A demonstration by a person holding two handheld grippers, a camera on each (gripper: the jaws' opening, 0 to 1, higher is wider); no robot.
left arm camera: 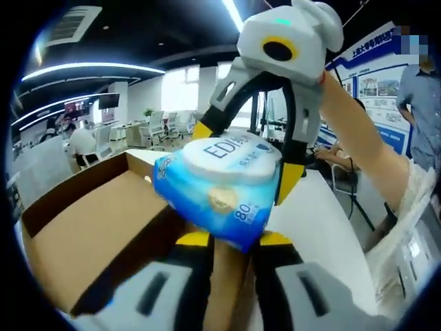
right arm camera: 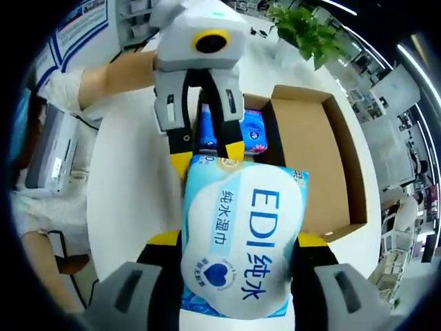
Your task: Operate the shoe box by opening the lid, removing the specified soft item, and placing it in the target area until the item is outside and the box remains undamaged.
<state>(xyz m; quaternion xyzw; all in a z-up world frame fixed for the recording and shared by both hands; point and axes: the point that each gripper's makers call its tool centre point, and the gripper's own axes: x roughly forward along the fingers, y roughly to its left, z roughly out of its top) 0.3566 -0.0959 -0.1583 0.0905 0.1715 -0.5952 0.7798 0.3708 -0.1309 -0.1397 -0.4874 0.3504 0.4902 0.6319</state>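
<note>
A blue and white wet wipes pack (right arm camera: 241,238) marked EDI is held in the air above the white table. My right gripper (right arm camera: 238,241) is shut on it across its width, one jaw on each side. In the left gripper view the pack (left arm camera: 220,186) hangs close in front, with the right gripper (left arm camera: 247,157) reaching down around it. My left gripper (left arm camera: 236,239) has its yellow tips at the pack's near lower edge; I cannot tell whether they pinch it. The open cardboard shoe box (right arm camera: 310,145) lies behind, with another blue pack (right arm camera: 251,134) inside.
The box (left arm camera: 89,234) sits on a white table (left arm camera: 317,221) to the left of the left gripper. A person's arm (left arm camera: 358,131) reaches in from the right. A green plant (right arm camera: 310,31) stands past the box. Office chairs and people are far behind.
</note>
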